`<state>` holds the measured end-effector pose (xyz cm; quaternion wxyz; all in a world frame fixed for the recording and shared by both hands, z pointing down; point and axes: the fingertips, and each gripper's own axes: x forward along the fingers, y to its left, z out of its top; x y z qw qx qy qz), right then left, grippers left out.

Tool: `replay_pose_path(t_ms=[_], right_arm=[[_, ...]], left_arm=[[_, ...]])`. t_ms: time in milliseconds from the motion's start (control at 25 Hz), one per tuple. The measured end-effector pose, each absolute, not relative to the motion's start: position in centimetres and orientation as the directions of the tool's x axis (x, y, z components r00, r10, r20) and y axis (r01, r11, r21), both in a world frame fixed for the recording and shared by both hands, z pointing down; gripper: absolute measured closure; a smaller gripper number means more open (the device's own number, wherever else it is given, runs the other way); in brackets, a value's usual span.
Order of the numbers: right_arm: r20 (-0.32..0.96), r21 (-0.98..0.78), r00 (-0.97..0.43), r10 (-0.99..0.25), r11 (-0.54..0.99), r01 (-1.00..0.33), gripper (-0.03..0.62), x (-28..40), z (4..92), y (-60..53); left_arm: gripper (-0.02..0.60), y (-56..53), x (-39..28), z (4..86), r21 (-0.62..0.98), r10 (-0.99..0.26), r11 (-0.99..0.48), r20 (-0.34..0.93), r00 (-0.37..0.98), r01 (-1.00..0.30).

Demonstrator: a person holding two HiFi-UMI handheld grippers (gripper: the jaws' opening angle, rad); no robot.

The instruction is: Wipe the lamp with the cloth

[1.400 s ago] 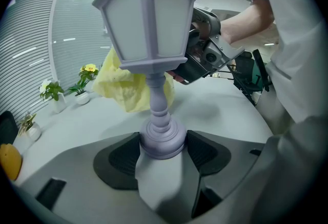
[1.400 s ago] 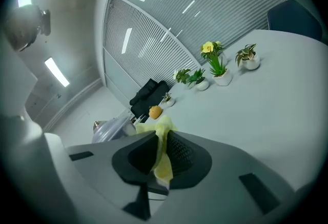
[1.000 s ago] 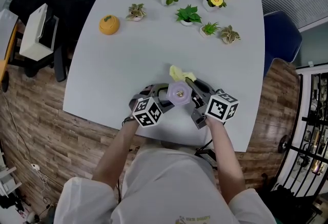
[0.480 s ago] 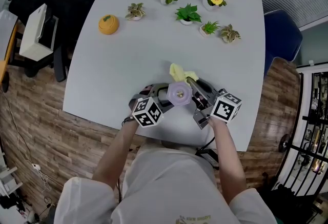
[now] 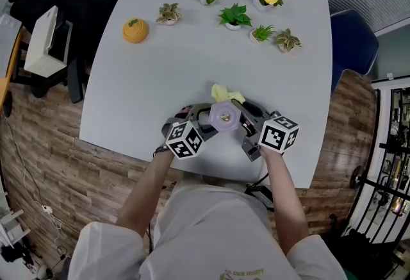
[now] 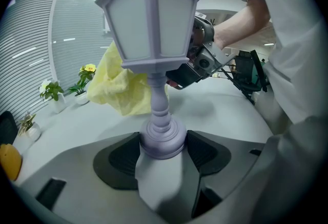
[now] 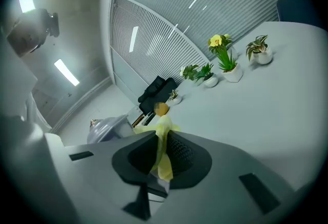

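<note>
A lilac lantern-shaped lamp (image 5: 225,116) stands upright near the table's front edge. My left gripper (image 6: 163,152) is shut on its round base (image 6: 163,138), and the lamp's head (image 6: 148,18) rises above the jaws. My right gripper (image 7: 160,154) is shut on a yellow cloth (image 7: 163,159), pinched between its pads. That cloth (image 6: 120,84) hangs bunched against the far side of the lamp's stem, just under the head. From above, the cloth (image 5: 224,91) shows beyond the lamp, with the left gripper (image 5: 206,122) and the right gripper (image 5: 240,107) on either side.
Several small potted plants (image 5: 234,17) line the far end of the grey table (image 5: 160,80). An orange pumpkin-like ornament (image 5: 135,30) sits at the far left. A blue chair (image 5: 351,41) stands at the right, and a white box (image 5: 45,41) lies on dark furniture at the left.
The right gripper shifted slightly right and back with the cloth. The lamp and the left gripper have stayed put.
</note>
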<state>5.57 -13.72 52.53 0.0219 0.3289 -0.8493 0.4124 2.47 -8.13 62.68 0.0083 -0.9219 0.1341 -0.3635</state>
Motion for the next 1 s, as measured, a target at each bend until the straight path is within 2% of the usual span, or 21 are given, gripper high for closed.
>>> replay_pose_path(t_ms=[160,400,680,1000], right_arm=[[0.294,-0.684,-0.78,-0.552,0.449,-0.575,0.545,5.7,51.9,-13.7],[0.159,-0.745,-0.789,-0.594,0.452,-0.491,0.545,6.4,49.4,-13.4],[0.321,-0.635,-0.756,-0.571,0.462,-0.619,0.546,6.2,51.6,-12.5],[0.222,-0.685,-0.767,-0.602,0.464,-0.562,0.545,7.2,49.6,-11.8]], left_arm=[[0.285,-8.2,2.5,62.7,-0.113,-0.254,-0.964,0.668,0.7,-0.242],[0.285,-8.1,2.4,62.8,-0.114,-0.253,-0.964,0.669,0.699,-0.24],[0.285,-8.1,2.4,62.7,-0.115,-0.255,-0.964,0.667,0.7,-0.241],[0.285,-8.0,2.4,62.8,-0.113,-0.253,-0.964,0.67,0.698,-0.242]])
